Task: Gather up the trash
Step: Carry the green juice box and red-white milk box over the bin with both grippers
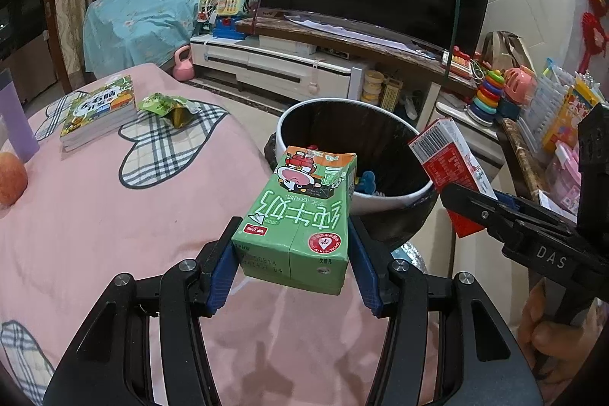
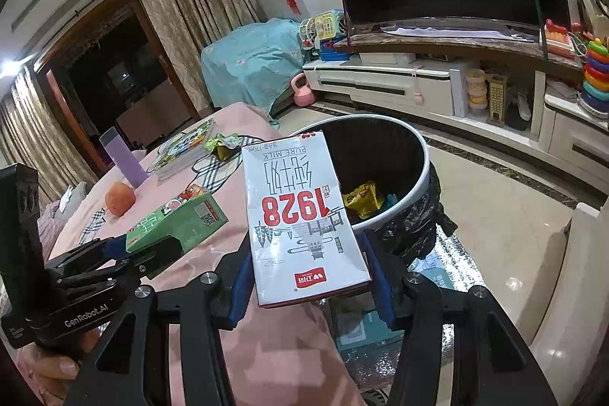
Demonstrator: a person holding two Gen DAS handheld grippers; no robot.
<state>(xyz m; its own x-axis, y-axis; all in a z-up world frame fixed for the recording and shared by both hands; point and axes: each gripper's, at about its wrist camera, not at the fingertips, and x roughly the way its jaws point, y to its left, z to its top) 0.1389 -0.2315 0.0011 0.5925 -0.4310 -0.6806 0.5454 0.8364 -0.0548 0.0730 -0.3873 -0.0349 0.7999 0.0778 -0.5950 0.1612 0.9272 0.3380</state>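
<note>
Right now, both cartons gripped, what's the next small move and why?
Probably carry both forward over the trash bin, then release. The left hand-held gripper clamps the green milk carton short of the rim; the right hand-held gripper holds the white milk carton at the bin's near edge.

Green milk carton and white one held near bin.
</note>
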